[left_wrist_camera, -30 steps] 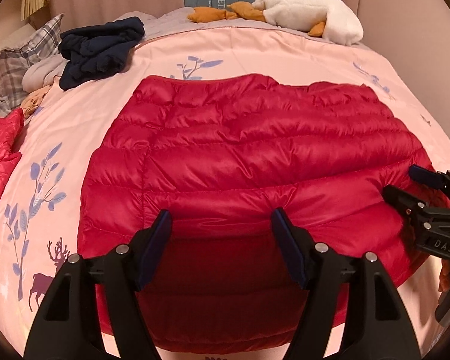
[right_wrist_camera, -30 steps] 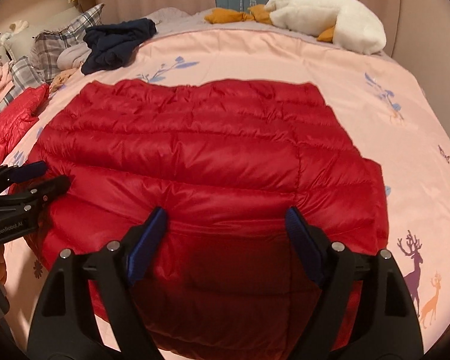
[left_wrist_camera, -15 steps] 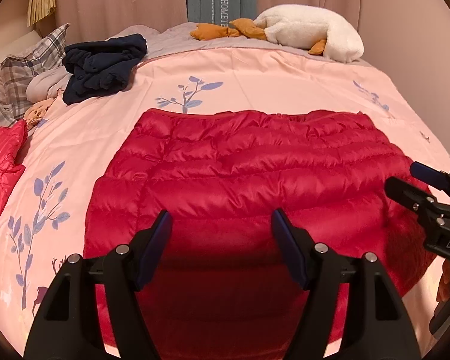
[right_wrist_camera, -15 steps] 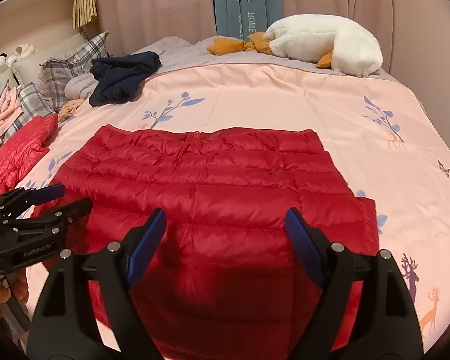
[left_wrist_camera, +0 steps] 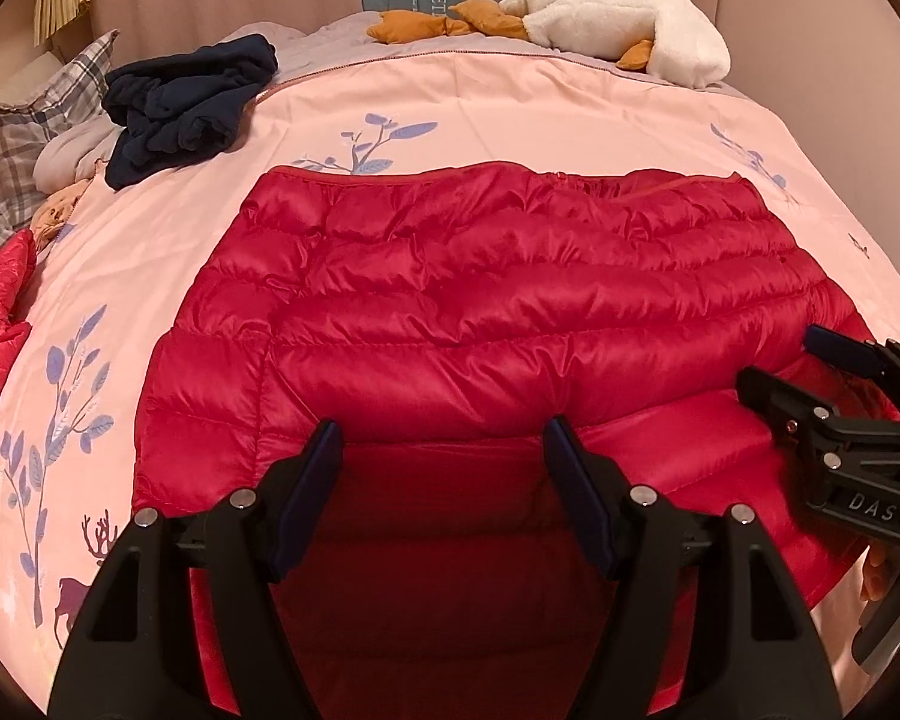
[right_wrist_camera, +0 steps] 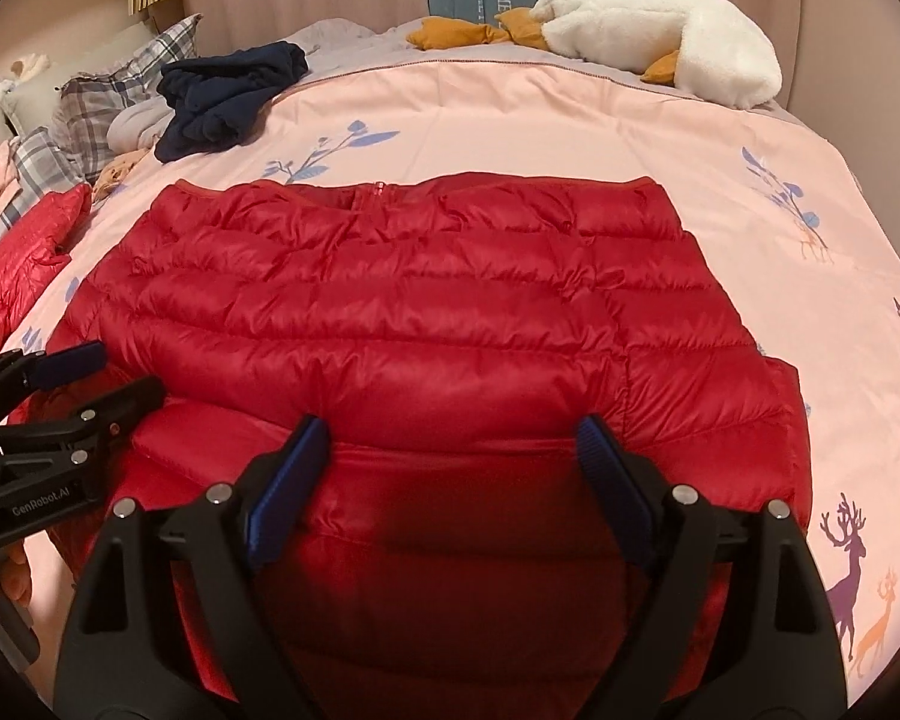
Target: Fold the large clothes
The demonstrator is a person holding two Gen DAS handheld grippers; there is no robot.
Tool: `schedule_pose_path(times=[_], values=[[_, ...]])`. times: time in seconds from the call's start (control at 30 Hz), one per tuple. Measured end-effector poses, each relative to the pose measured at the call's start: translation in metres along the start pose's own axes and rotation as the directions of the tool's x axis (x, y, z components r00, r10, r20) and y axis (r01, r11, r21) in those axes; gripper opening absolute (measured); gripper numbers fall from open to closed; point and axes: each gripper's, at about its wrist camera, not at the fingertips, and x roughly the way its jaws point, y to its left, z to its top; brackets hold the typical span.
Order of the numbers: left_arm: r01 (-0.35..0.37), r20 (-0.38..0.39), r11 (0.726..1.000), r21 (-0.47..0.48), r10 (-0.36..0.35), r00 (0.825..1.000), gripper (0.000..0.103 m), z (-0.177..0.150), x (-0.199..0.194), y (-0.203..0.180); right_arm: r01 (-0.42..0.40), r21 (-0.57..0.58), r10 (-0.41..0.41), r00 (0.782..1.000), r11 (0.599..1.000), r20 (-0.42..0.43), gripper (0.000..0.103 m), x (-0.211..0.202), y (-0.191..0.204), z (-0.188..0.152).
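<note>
A red quilted down jacket (left_wrist_camera: 498,324) lies spread flat on the pink bedspread (left_wrist_camera: 510,96); it also shows in the right wrist view (right_wrist_camera: 402,324), with its zipper at the far edge. My left gripper (left_wrist_camera: 441,444) is open and empty, hovering over the jacket's near left part. My right gripper (right_wrist_camera: 450,438) is open and empty over the near right part. Each gripper shows at the edge of the other's view, the right one (left_wrist_camera: 810,360) and the left one (right_wrist_camera: 108,372).
A dark navy garment (left_wrist_camera: 186,102) lies at the far left of the bed beside plaid pillows (right_wrist_camera: 108,96). A white plush goose (left_wrist_camera: 624,48) lies at the headboard. Another red garment (right_wrist_camera: 18,270) lies at the left edge.
Both grippers rose and pulled back, then came down and forward again over the jacket. The jacket lies as before. Both grippers stay open.
</note>
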Motion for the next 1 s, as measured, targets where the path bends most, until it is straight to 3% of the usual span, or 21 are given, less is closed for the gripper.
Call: schedule_pose_path(times=[0.57, 1.0], values=[[-0.021, 0.082, 1.000, 0.020, 0.019, 0.996, 0.070, -0.017, -0.047, -0.010, -0.010, 0.047, 0.005, 0.994, 0.999, 0.107, 0.087, -0.058, -0.011, -0.017], [-0.021, 0.030, 1.000, 0.019, 0.020, 0.999, 0.070, -0.027, -0.034, -0.011, 0.005, 0.045, -0.005, 1.000, 0.999, 0.000, 0.089, -0.036, -0.011, -0.029]])
